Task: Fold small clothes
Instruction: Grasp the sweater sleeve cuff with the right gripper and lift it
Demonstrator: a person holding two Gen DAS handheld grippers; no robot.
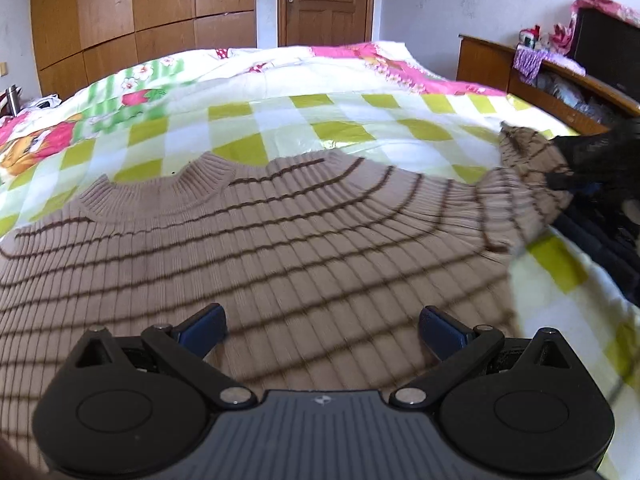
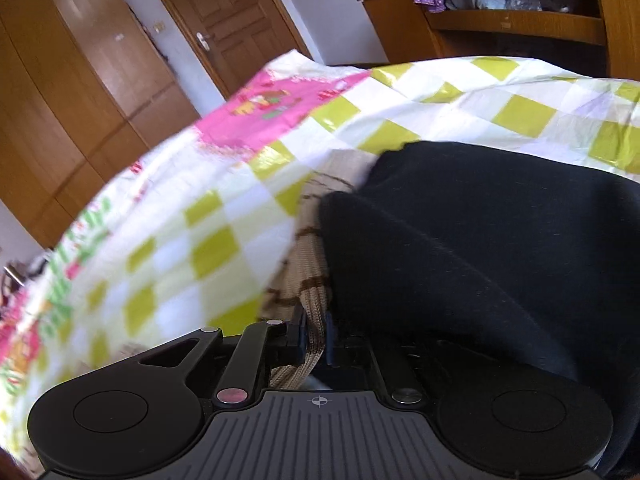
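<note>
A tan ribbed sweater with thin brown stripes (image 1: 256, 240) lies flat on the bed, its collar toward the far side. My left gripper (image 1: 322, 326) is open and empty just above the sweater's body. The sweater's right sleeve (image 1: 528, 160) is lifted at the right. My right gripper (image 2: 314, 340) is shut on that sleeve (image 2: 312, 280); the ribbed cloth passes between its fingers. A black garment (image 2: 480, 248) covers the right side of the right wrist view and hides the right finger.
The bed has a green and white checked sheet (image 1: 280, 120) with pink cartoon patches. A wooden headboard shelf (image 1: 560, 80) stands at the right. Wooden wardrobes (image 1: 140, 8) and a door (image 1: 326, 0) are behind the bed.
</note>
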